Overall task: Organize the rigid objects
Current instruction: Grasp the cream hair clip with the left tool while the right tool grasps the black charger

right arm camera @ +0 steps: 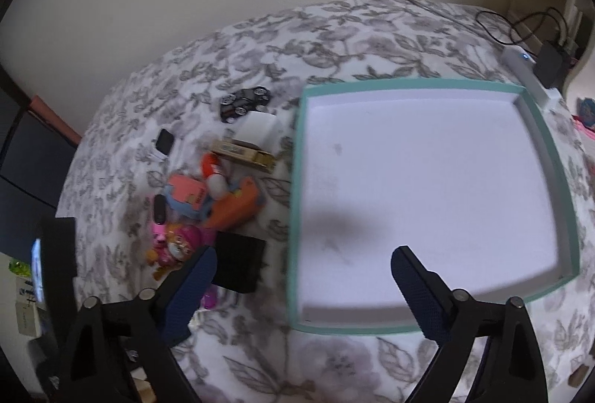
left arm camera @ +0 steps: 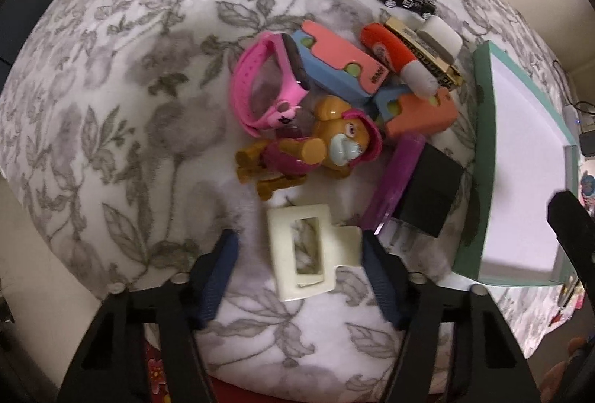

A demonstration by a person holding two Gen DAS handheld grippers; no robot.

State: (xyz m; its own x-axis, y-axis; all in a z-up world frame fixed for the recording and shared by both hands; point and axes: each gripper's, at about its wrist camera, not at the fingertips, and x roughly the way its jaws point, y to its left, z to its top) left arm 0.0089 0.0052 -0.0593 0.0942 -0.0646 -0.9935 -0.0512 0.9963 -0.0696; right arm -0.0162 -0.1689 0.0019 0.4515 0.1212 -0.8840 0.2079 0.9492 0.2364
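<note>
Left wrist view: left hand-held gripper [left arm camera: 297, 276] spread wide, straddling the cream hair clip [left arm camera: 310, 250], lined up to grab. Toy pile sits beyond the clip; teal box [right arm camera: 297, 202] beside it, right hand-held gripper [right arm camera: 303, 285] wide over its corner, empty.

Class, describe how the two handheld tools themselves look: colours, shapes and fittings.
Both the left tool and right tool have black angular frames with triangular cut-outs, silver round fasteners, and two dark blue ribbed pads as fingers. No cables or sleeves show.
</note>
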